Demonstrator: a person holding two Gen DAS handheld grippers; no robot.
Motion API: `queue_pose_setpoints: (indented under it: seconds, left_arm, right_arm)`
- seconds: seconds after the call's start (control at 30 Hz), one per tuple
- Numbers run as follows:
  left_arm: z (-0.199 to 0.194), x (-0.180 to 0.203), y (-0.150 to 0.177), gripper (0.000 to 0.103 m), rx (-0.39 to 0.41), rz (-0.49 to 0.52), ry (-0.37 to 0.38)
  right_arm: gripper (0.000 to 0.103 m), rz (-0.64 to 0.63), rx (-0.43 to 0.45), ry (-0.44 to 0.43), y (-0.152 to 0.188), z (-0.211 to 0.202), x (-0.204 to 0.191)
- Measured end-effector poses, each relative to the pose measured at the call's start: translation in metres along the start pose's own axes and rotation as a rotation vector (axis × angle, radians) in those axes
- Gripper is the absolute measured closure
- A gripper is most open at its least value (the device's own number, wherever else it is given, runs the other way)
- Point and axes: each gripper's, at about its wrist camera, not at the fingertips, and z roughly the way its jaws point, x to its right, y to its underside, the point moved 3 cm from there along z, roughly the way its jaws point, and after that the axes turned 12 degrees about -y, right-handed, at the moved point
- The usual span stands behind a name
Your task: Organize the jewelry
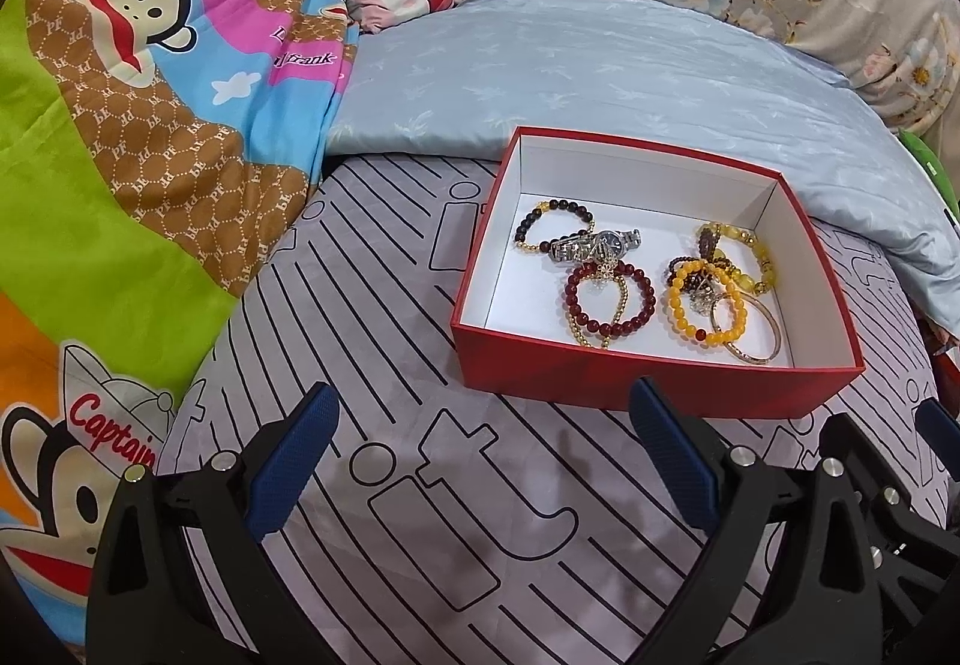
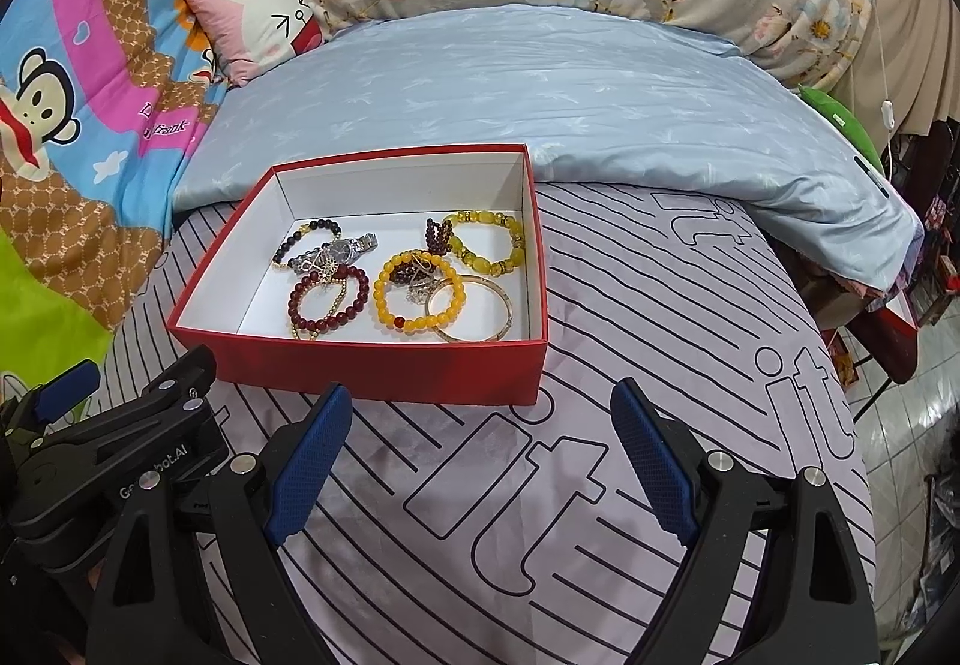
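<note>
- Red box (image 2: 384, 371) sits open on the striped sheet (image 2: 600, 485), white inside, all jewelry in it.
- Left side of box: dark bead bracelet (image 1: 555, 224), watch (image 1: 594, 244), maroon bracelet (image 1: 609, 302) over a gold chain (image 1: 591, 338).
- Right side: orange bracelet (image 1: 708, 308), yellow bracelet (image 2: 486, 242), bangle (image 2: 474, 311), touching or overlapping.
- Left gripper (image 1: 480, 461): jaws spread, empty, near box's front wall.
- Right gripper (image 2: 480, 461): jaws spread, empty, just beside left one.

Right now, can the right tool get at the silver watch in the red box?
Probably yes. The right tool is open and empty just before the red box, which has no lid. The silver watch lies toward the far left, partly tangled with bracelets, so it must reach over the near wall.
</note>
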Motion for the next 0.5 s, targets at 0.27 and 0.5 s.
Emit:
queue_pose_setpoints:
  seconds: [0.27,0.5]
  left_arm:
    - [-0.0001,0.0021,0.0002,0.01,0.008,0.018,-0.001]
    - [-0.0015,0.0036,0.0,0.01,0.018,0.029,0.002]
  right_arm:
    - [0.019,0.003,-0.004,0.004,0.0001,0.0007,0.0016]
    - [0.019,0.002,-0.005,0.004,-0.0004,0.0004,0.0021]
